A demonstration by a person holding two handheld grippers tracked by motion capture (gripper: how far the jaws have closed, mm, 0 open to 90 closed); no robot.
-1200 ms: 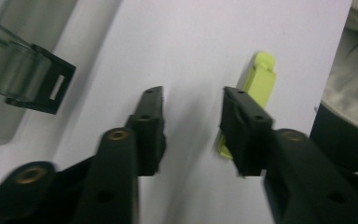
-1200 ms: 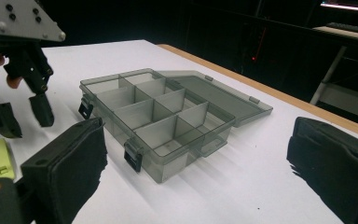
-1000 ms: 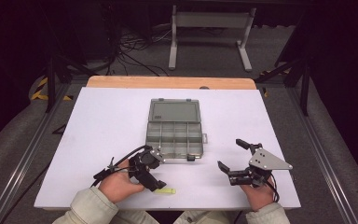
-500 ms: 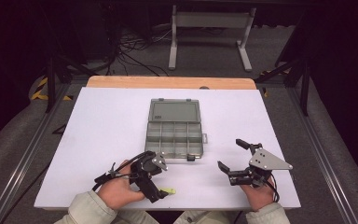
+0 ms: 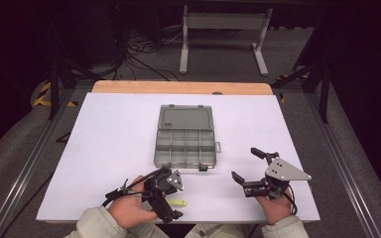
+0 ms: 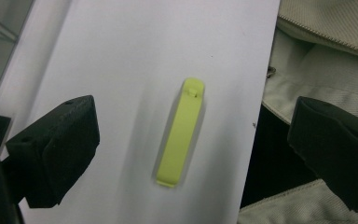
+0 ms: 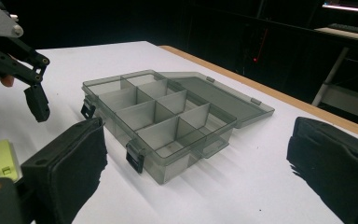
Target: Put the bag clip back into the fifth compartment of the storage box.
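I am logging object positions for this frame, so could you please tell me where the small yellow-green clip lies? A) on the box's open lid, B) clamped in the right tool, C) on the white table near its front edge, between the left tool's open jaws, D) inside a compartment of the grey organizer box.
C: the yellow-green clip lies flat on the white table between the left tool's spread jaws, untouched.

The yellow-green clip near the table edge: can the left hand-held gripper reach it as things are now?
Probably yes. The left hand-held gripper points down at the yellow-green clip, its jaws open on either side of it. The clip lies flat on the white table with nothing over it.
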